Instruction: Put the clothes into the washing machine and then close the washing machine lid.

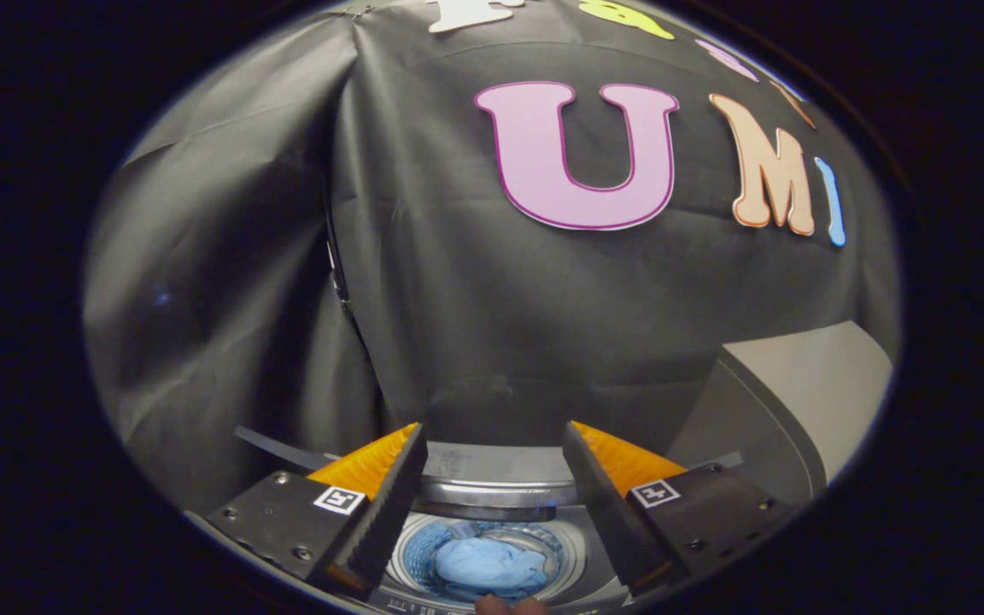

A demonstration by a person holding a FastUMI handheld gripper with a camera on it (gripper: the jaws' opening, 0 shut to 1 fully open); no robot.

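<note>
The gripper's [492, 478] black, orange-backed fingers [389, 504] were held wide apart, with nothing gripped. A crumpled light-blue cloth [490, 568] was seen inside the grey top-loading washing machine's [500, 478] drum, below the fingers; its grey lid [791, 401] was raised at the right.

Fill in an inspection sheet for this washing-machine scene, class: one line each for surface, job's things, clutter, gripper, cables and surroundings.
Surface: the washer top, grey, seen from above with its drum open.
Job's things: blue clothes lie inside the drum; the lid stands raised beyond the right finger, not yet closed.
Clutter: nothing seen.
Gripper: gripper open, fingers wide apart above the drum, holding nothing; the clothes show between them, lower down.
Cables: a dark cord-like line hangs along the cloth; cannot tell what it is.
Surroundings: black cloth wall behind the washer; part of a hand at the near rim.
</note>
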